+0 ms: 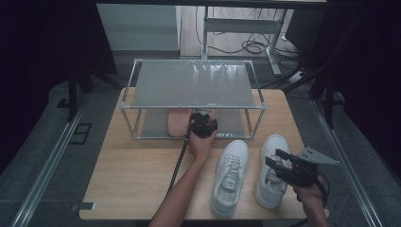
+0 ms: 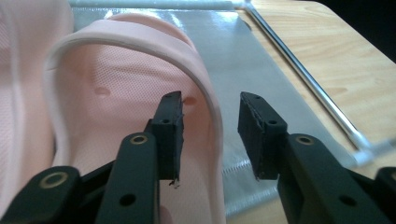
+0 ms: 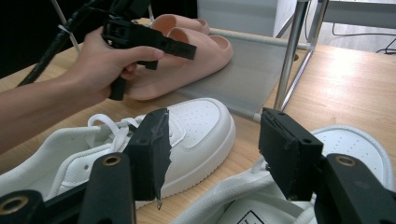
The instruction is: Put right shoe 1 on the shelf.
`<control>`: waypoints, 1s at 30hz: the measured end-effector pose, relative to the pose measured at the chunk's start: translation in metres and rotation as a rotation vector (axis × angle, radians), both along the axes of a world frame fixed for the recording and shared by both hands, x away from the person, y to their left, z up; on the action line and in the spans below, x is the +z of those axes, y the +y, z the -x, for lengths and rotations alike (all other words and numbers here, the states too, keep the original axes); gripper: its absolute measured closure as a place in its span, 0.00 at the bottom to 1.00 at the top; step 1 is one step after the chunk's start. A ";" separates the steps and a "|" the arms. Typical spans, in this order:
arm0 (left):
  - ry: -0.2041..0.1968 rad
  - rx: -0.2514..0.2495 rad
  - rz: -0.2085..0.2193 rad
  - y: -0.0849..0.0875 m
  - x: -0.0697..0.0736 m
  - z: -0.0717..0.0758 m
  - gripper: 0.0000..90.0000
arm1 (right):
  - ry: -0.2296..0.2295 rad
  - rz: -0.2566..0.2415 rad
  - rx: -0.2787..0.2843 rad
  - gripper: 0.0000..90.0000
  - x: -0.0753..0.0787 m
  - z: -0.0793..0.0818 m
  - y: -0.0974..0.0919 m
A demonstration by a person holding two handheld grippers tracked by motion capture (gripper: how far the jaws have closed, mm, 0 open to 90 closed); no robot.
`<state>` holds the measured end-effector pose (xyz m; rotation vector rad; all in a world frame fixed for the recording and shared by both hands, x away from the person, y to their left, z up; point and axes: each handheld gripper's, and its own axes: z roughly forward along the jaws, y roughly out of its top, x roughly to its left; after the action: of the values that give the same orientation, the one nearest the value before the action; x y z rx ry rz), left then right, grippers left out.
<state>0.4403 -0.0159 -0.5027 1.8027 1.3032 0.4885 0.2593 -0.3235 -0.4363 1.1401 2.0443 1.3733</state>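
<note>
A pair of pink slippers (image 1: 178, 122) lies on the lower tier of a metal rack (image 1: 194, 85). My left gripper (image 2: 210, 116) reaches in under the top tier. Its jaws stand apart astride the side rim of the nearer pink slipper (image 2: 116, 93), and the pads do not press on it. Two white sneakers (image 1: 230, 177) (image 1: 273, 170) lie on the wooden table in front of the rack. My right gripper (image 1: 279, 161) hovers open over the right sneaker (image 3: 355, 149), holding nothing, with the left sneaker (image 3: 196, 126) beside it.
The rack's top tier is bare and overhangs the slippers. Its thin front posts (image 3: 289, 51) and lower rail (image 2: 317, 93) stand close to the left hand. Bare table (image 1: 137, 175) lies to the left of the forearm. Cables and table legs are on the floor behind.
</note>
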 end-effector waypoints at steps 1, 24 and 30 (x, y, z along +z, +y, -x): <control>-0.004 -0.012 -0.002 0.002 0.002 0.004 0.66 | -0.001 0.002 0.001 0.48 0.000 0.000 0.000; 0.022 -0.162 0.072 0.063 0.018 0.074 0.85 | 0.009 0.015 0.004 0.48 -0.003 -0.001 0.006; 0.036 -0.196 0.057 0.079 0.013 0.084 0.90 | 0.009 0.016 0.004 0.48 -0.003 -0.002 0.005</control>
<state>0.3567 0.0626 -0.4896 1.8753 1.1381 0.3103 0.2609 -0.3181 -0.4395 1.1384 2.0606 1.3538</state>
